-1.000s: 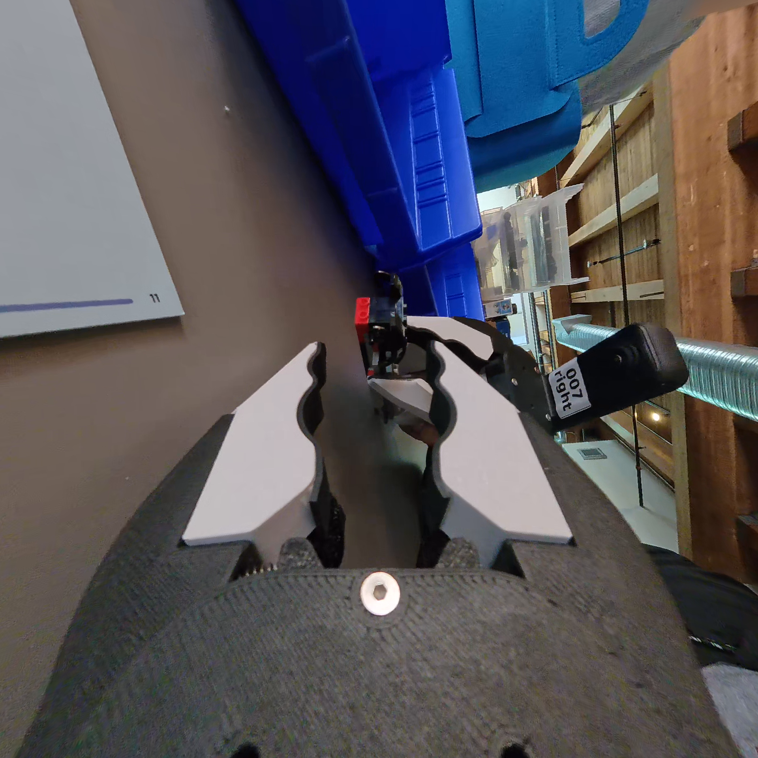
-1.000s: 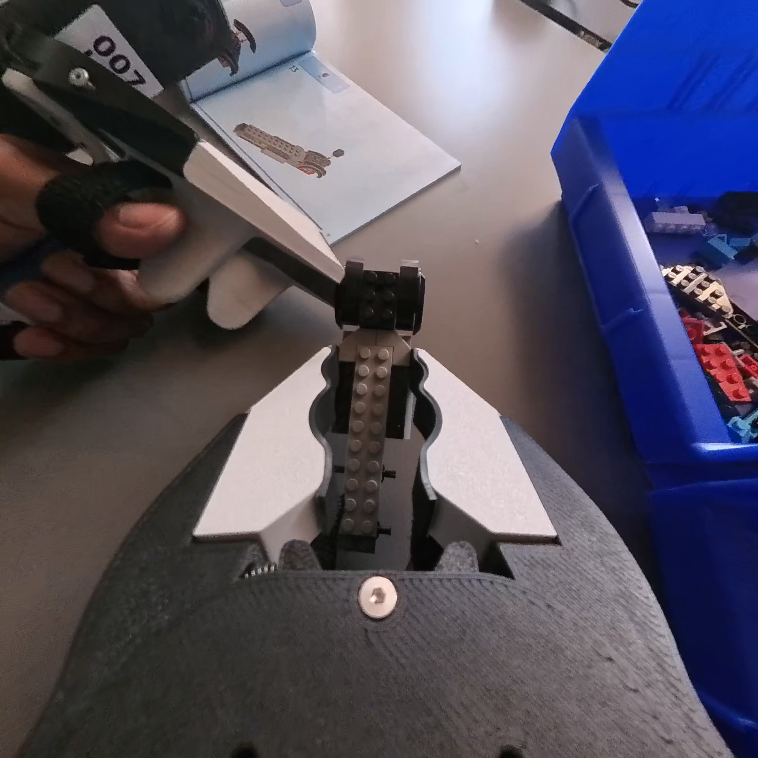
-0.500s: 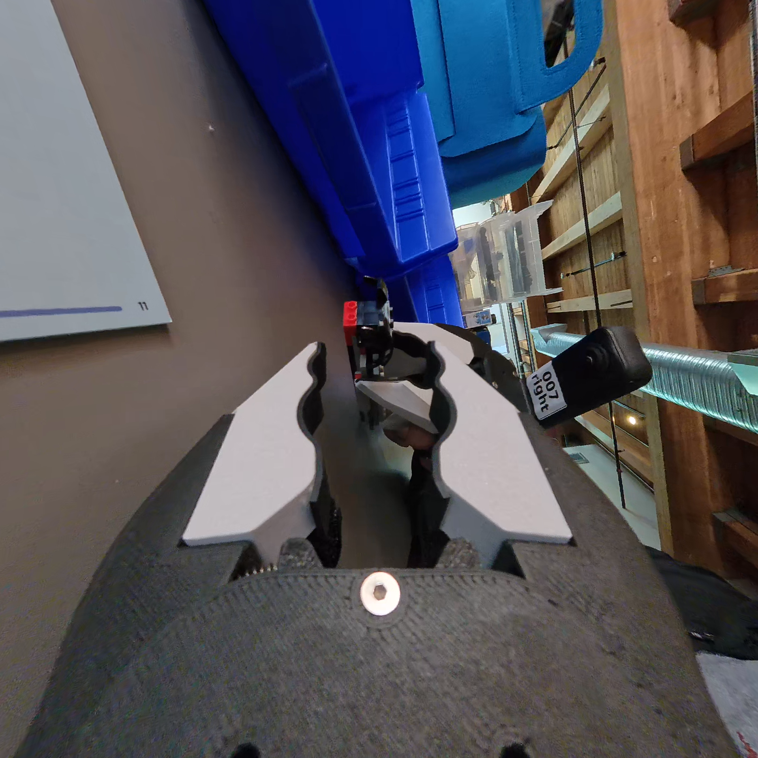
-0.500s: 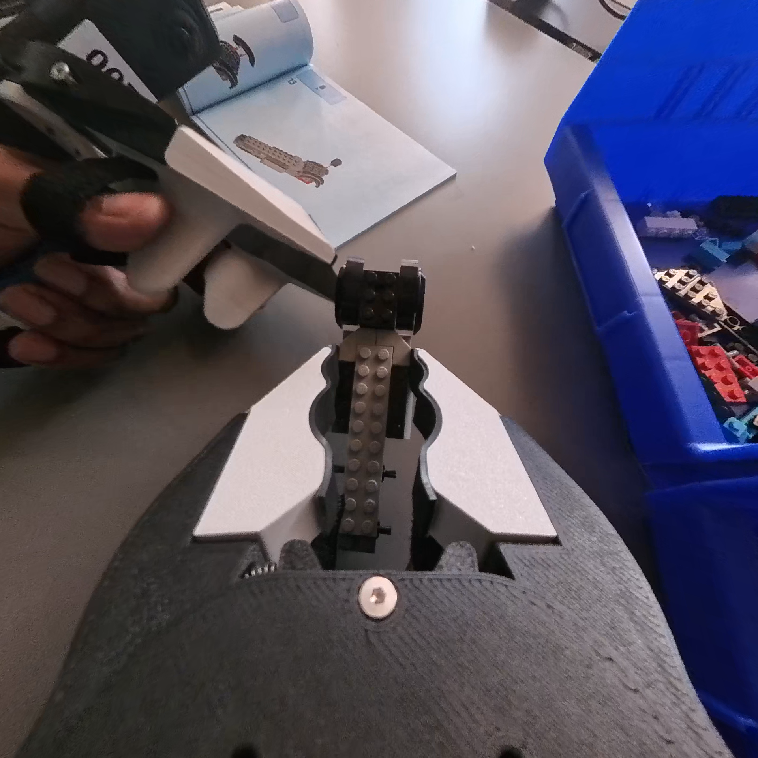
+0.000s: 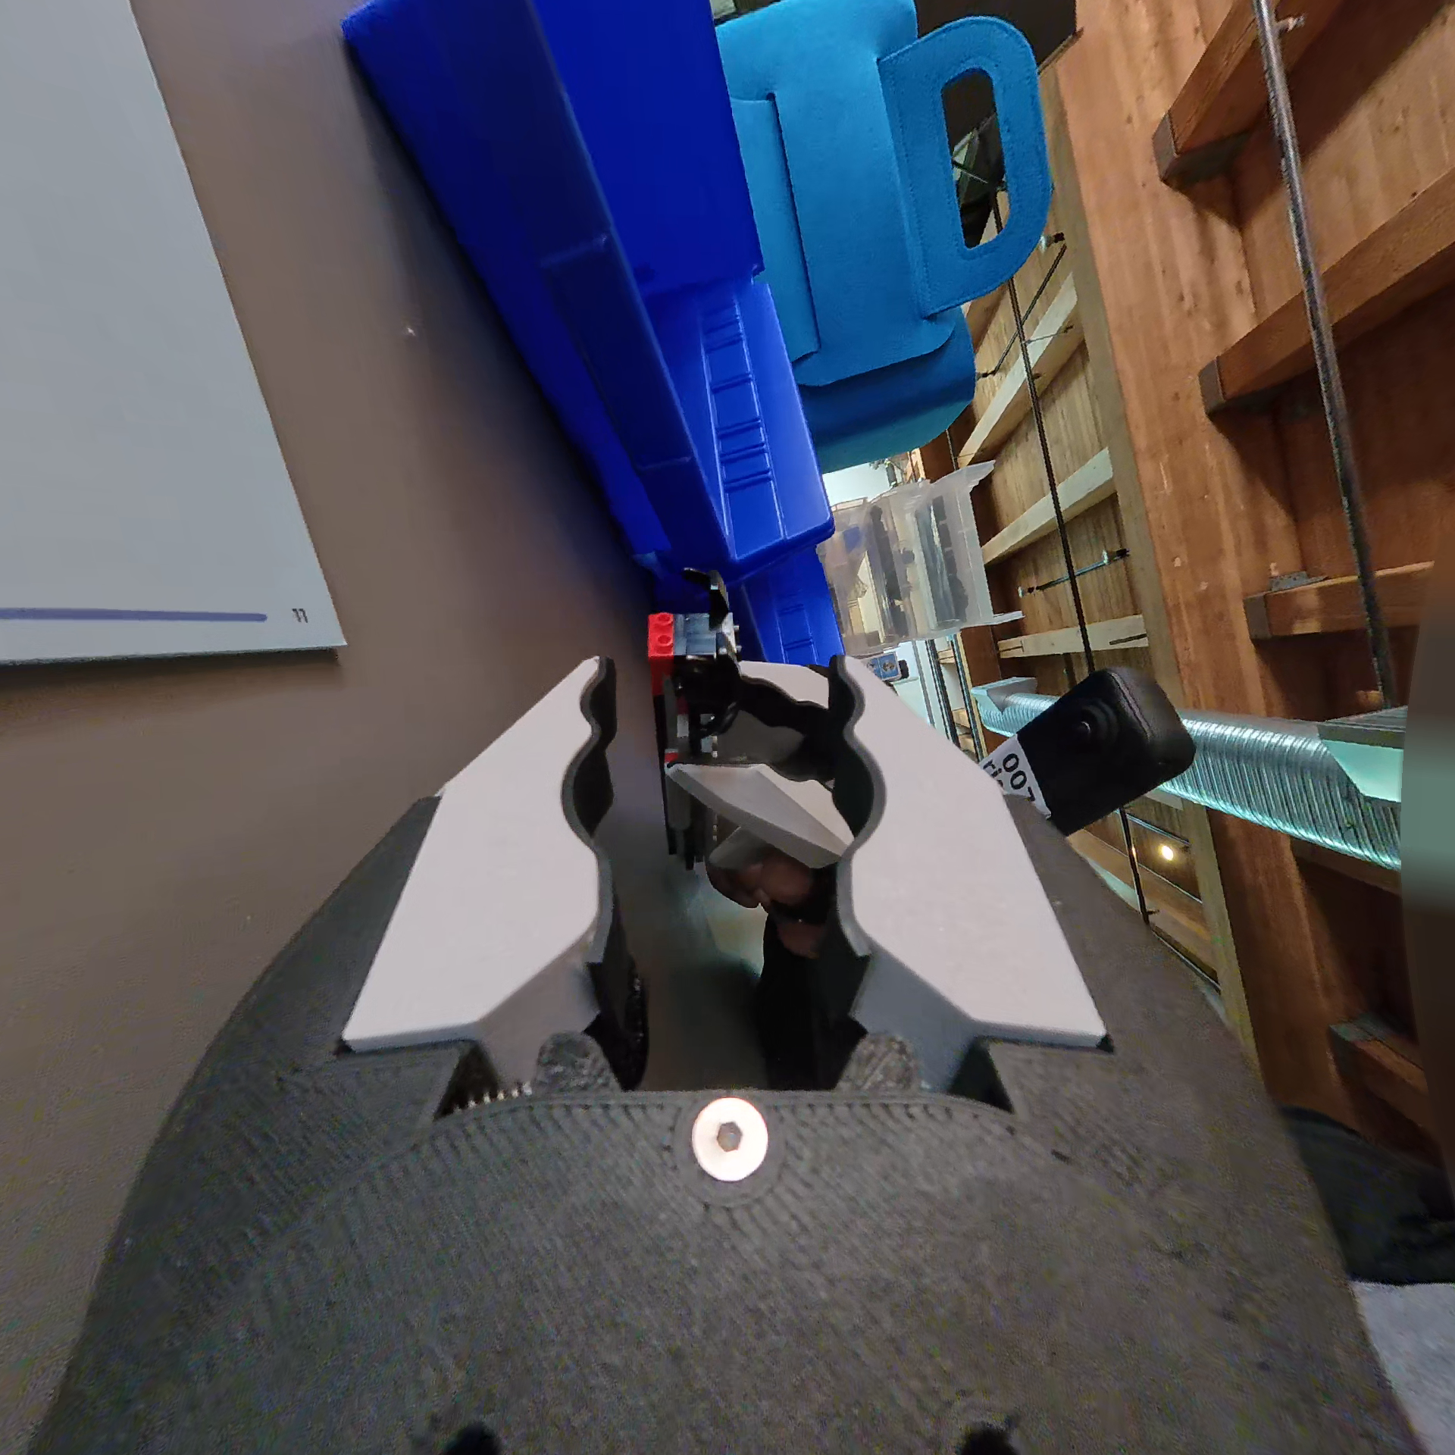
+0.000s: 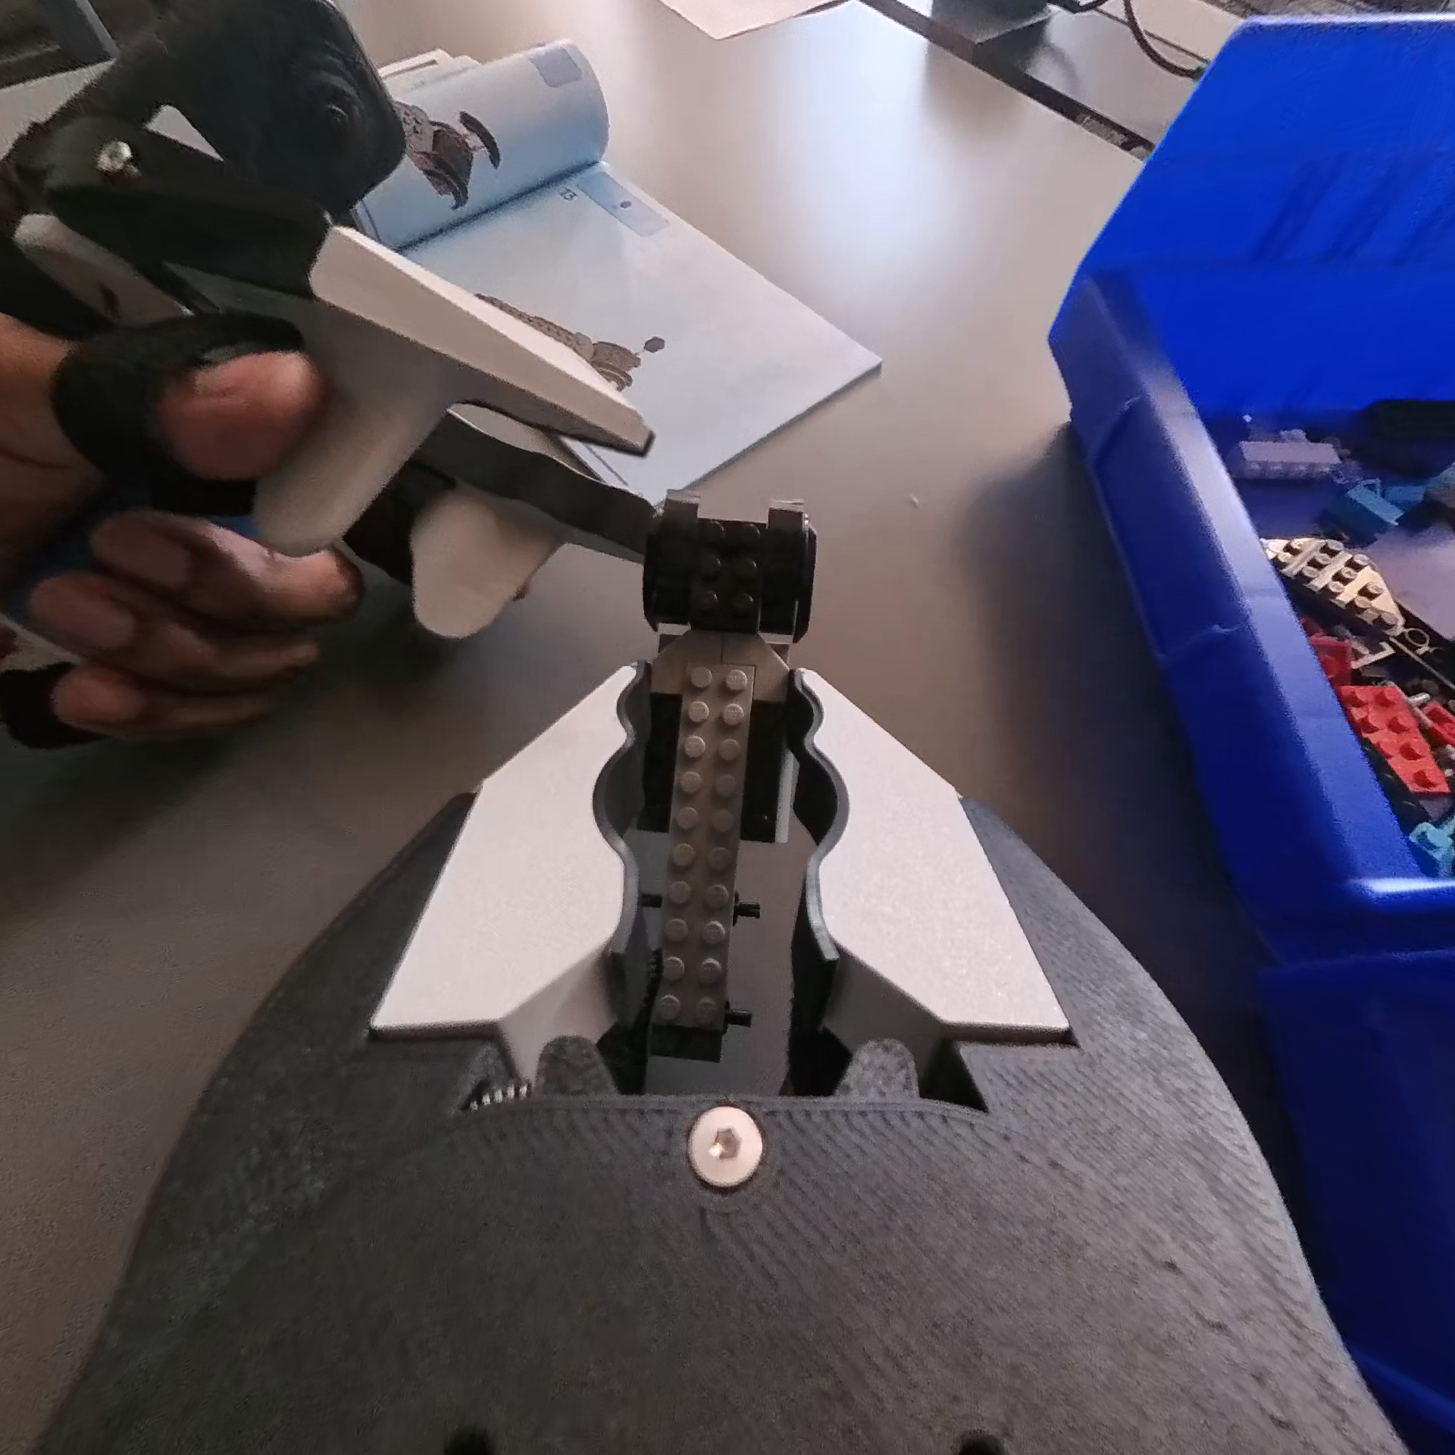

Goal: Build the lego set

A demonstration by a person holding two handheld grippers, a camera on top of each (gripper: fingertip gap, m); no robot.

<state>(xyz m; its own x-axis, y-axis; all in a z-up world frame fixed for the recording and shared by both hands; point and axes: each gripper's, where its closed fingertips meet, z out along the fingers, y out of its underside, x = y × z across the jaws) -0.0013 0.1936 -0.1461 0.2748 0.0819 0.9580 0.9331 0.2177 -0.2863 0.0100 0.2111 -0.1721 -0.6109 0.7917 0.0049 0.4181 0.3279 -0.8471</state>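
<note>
My right gripper (image 6: 720, 677) is shut on a long lego model (image 6: 705, 850), a grey studded plate over black parts. The model's black end (image 6: 728, 575) sticks out past the fingertips, above the grey table (image 6: 236, 866). My left gripper (image 6: 606, 496) comes in from the left, lying on its side and held by a gloved hand (image 6: 181, 488). One of its fingertips (image 6: 630, 516) touches the left side of that black end. In the left wrist view my left gripper (image 5: 720, 677) is open, with the model (image 5: 693, 708) and the right gripper (image 5: 756, 779) just beyond its tips.
A blue bin (image 6: 1165, 551) of loose bricks (image 6: 1386, 724) stands on the right; it also shows in the left wrist view (image 5: 590, 275). An open instruction booklet (image 6: 708, 346) lies behind the left gripper. A light blue felt bag (image 5: 866, 236) and wooden shelves (image 5: 1260, 354) stand beyond the bin. Less than 4 cm separates the two grippers' tips.
Both grippers have shifted a little, together. The left fingertip stays against the model's black end, and neither gripper has changed its opening.
</note>
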